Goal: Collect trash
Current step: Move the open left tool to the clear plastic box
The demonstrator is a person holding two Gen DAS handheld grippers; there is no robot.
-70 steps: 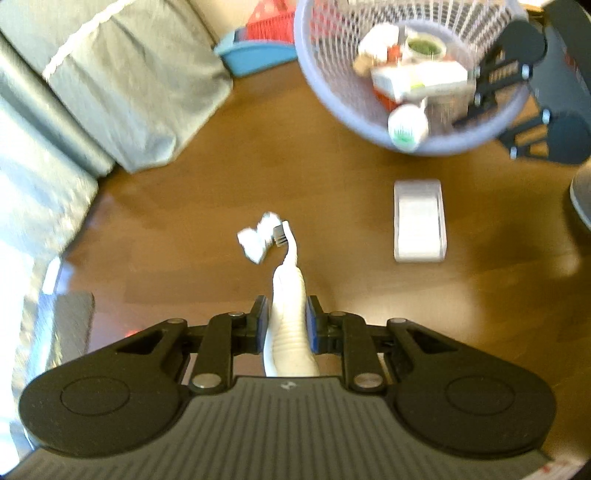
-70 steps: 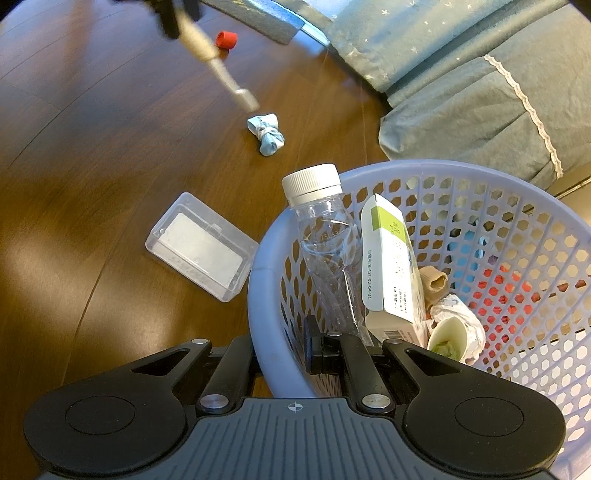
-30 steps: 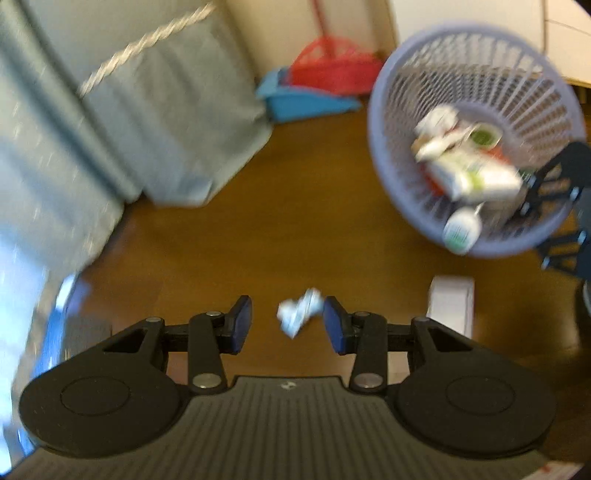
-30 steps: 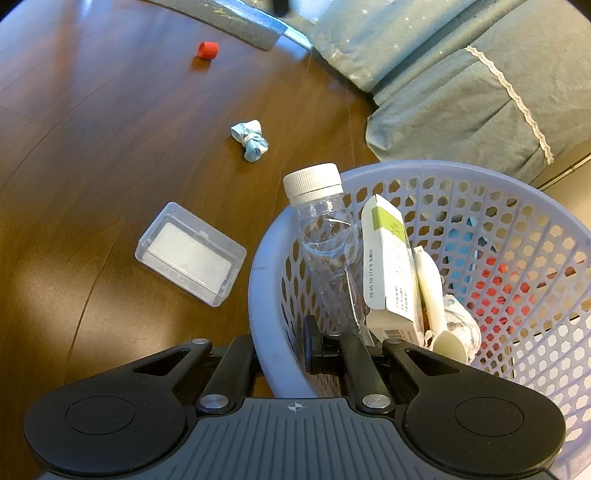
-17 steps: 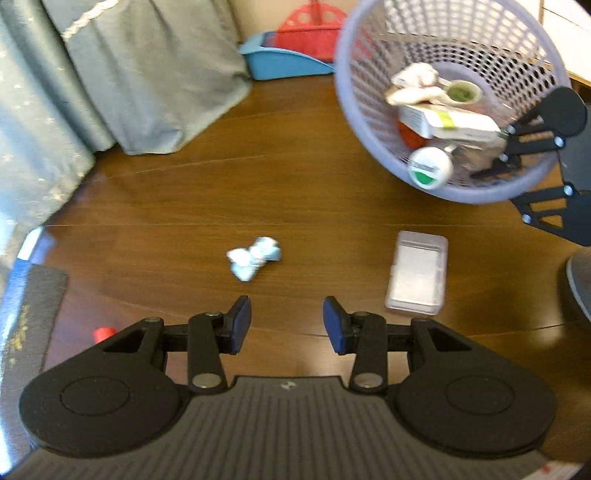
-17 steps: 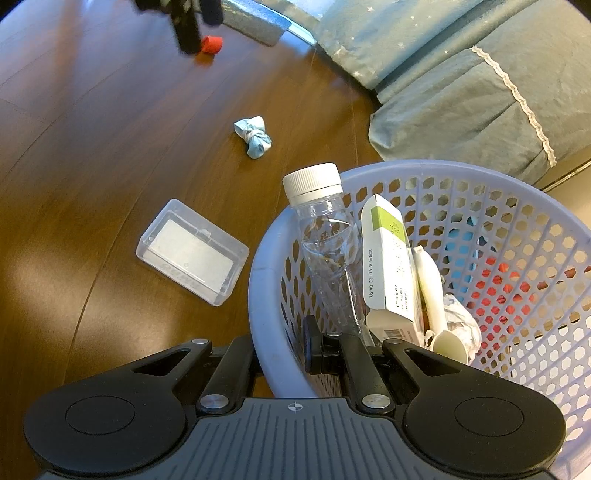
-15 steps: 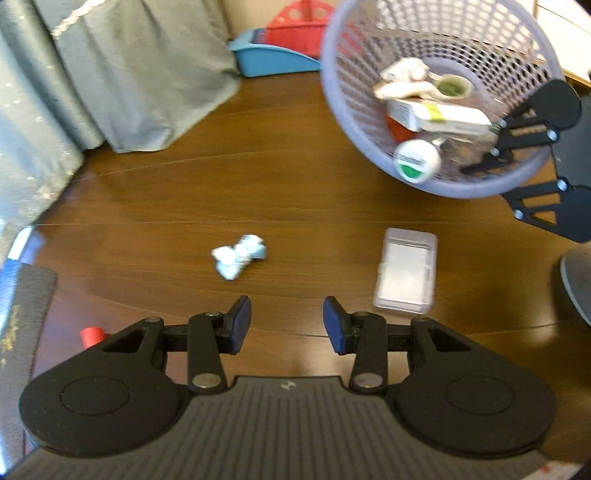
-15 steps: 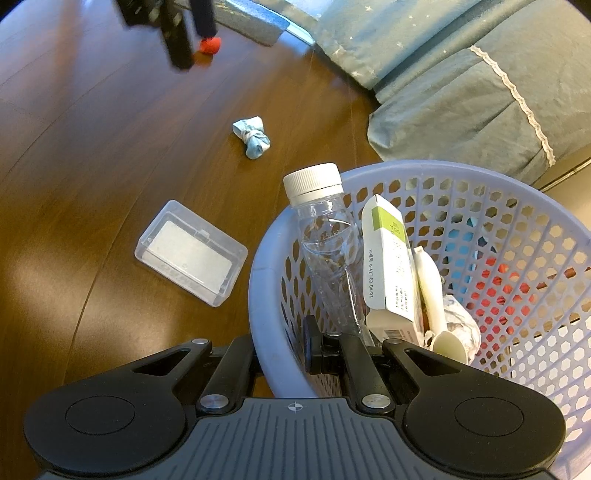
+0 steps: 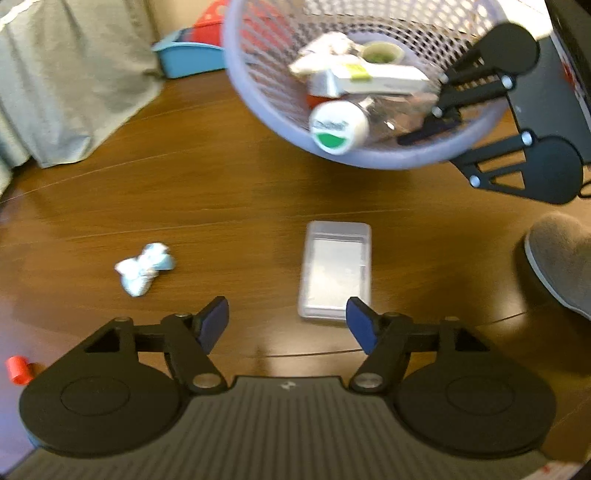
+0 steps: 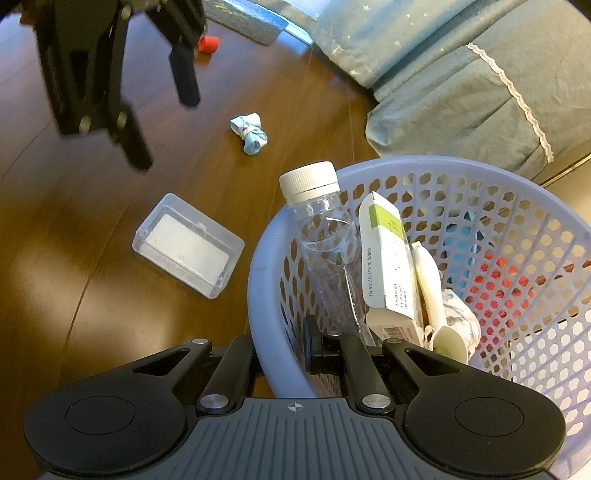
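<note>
A clear plastic box lies on the wooden floor just ahead of my left gripper, a little to the right of its centre. The jaws are opening and touch nothing. From the right wrist view the left gripper hovers above the box. A crumpled blue-white wrapper lies to the left, and a red cap farther left. My right gripper is shut on the near rim of the lavender basket, which holds a bottle, a carton and other trash.
Grey-green bedding hangs down behind the basket and along the left. A blue dustpan sits by the wall. A grey slipper is at the right edge. A mat lies past the red cap.
My left gripper let go of the toothbrush, which now lies in the basket. It then sank toward the floor, shifted right over the clear box and spread its jaws wider. The right gripper kept still.
</note>
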